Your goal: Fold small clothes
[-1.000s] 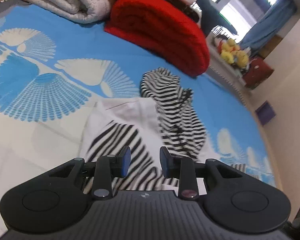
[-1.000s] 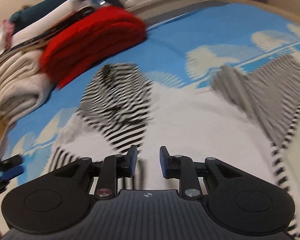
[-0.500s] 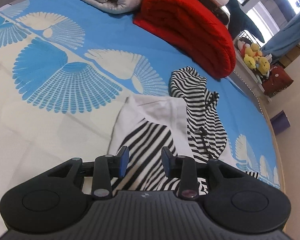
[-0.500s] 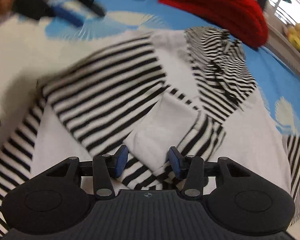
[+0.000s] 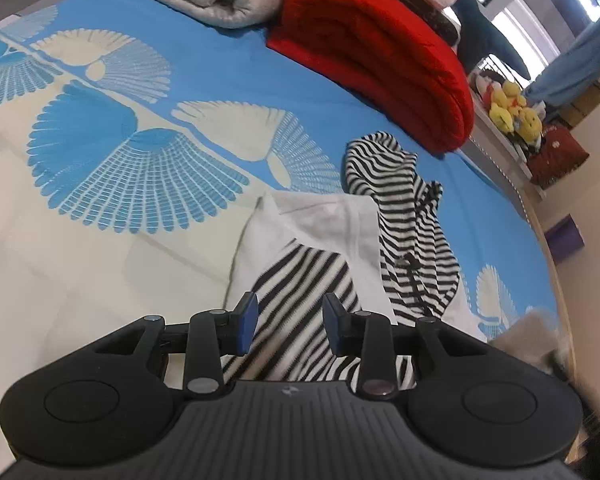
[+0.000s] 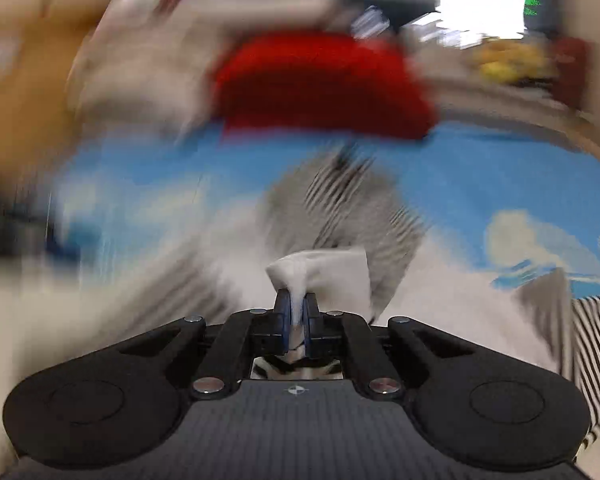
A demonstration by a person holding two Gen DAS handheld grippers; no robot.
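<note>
Beyond the pinched white fold (image 6: 320, 268), the right claw (image 6: 296, 320) faces the hoodie (image 6: 340, 208); the left claw (image 5: 290, 324), half-open, hovers over its striped sleeve (image 5: 300, 292).

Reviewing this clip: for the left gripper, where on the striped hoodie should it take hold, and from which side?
Probably the striped sleeve lying flat on the white body, right between the open left gripper fingers. Come straight down from above and pinch its near edge: that is a free, thin layer. The bunched hood is bulkier and farther off.
</note>
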